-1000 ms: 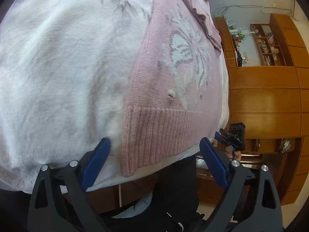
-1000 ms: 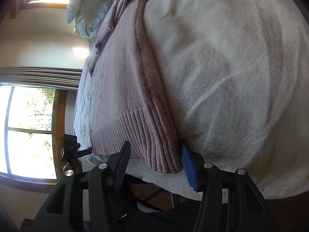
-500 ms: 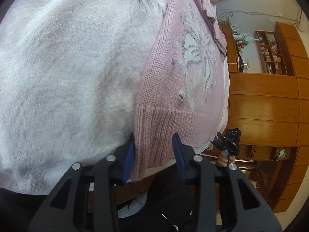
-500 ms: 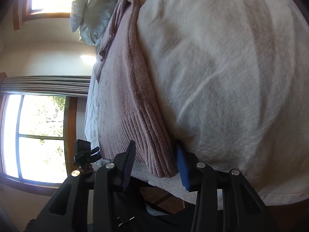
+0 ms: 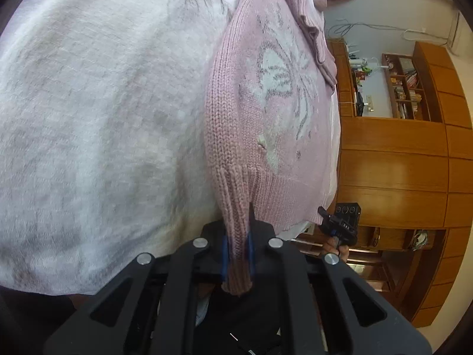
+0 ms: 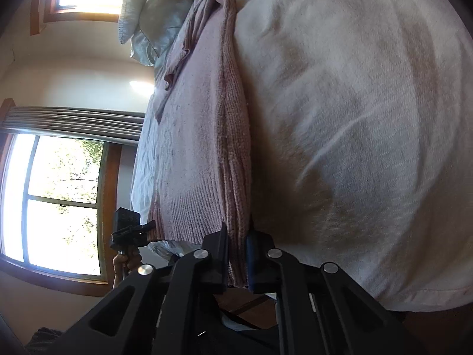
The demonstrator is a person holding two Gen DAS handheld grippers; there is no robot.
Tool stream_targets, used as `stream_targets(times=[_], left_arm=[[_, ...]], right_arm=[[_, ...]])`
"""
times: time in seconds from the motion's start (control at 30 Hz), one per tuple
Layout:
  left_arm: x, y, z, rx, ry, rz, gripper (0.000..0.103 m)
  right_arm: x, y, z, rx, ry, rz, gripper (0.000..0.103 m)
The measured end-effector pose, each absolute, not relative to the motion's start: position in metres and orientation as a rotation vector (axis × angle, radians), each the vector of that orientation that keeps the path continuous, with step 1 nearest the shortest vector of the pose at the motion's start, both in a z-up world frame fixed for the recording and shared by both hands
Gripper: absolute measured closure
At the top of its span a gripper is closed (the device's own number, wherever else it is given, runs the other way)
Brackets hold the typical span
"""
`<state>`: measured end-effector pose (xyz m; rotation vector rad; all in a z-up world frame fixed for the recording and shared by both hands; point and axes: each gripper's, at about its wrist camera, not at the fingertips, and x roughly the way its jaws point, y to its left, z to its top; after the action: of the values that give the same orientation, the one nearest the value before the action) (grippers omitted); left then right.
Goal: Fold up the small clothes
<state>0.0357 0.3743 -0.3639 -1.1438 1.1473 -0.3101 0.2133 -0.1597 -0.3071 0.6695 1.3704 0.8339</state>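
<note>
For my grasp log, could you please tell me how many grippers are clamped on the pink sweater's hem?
2. The left gripper pinches one corner of the pink sweater; the right gripper pinches the opposite corner.

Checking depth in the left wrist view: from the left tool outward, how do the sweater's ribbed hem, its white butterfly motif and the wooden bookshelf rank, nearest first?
1. Ribbed hem of the pink knitted sweater, clamped in the left tool, bottom centre.
2. White butterfly motif, farther up the sweater, centre.
3. Wooden bookshelf, across the room, upper right.
</note>
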Motion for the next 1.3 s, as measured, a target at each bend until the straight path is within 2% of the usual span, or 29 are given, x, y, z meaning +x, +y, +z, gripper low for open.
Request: stream_targets(times=[0.23, 0.63, 0.8, 1.0, 1.03, 1.13, 1.27, 1.3], left_arm=[[0.009, 0.379, -0.362, -1.203, 1.103, -0.314, 0.097], [-0.028, 0.365, -0.314, -1.198, 0.972, -0.419, 0.097], [-0.066, 0.359, -0.301, -1.257, 0.918, -0.467, 0.097], [-0.110, 0.355, -0.312, -1.418, 0.835, -0.483, 0.100], [-0.111, 0.356, -0.309, -1.438, 0.807, -0.497, 0.103], [-0.100, 0.358, -0.297, -1.435, 0.766, -0.503, 0.103], [-0.068, 0.364, -0.295, -1.392, 0.798, -0.453, 0.103], [-0.062, 0.365, -0.295, -1.348, 0.827, -0.414, 0.094]], right_arm=[[0.191, -0.163, -0.280, 0.625, 1.316, 0.805, 0.097], [0.152, -0.157, -0.223, 0.656, 1.218, 0.908, 0.097], [0.132, -0.189, -0.235, 0.742, 1.222, 0.892, 0.097], [0.114, -0.204, -0.247, 0.881, 1.204, 0.877, 0.097], [0.117, -0.200, -0.244, 0.895, 1.196, 0.887, 0.096], [0.135, -0.185, -0.231, 0.911, 1.175, 0.923, 0.096], [0.169, -0.161, -0.211, 0.866, 1.179, 0.966, 0.096], [0.176, -0.155, -0.207, 0.842, 1.184, 0.970, 0.096]])
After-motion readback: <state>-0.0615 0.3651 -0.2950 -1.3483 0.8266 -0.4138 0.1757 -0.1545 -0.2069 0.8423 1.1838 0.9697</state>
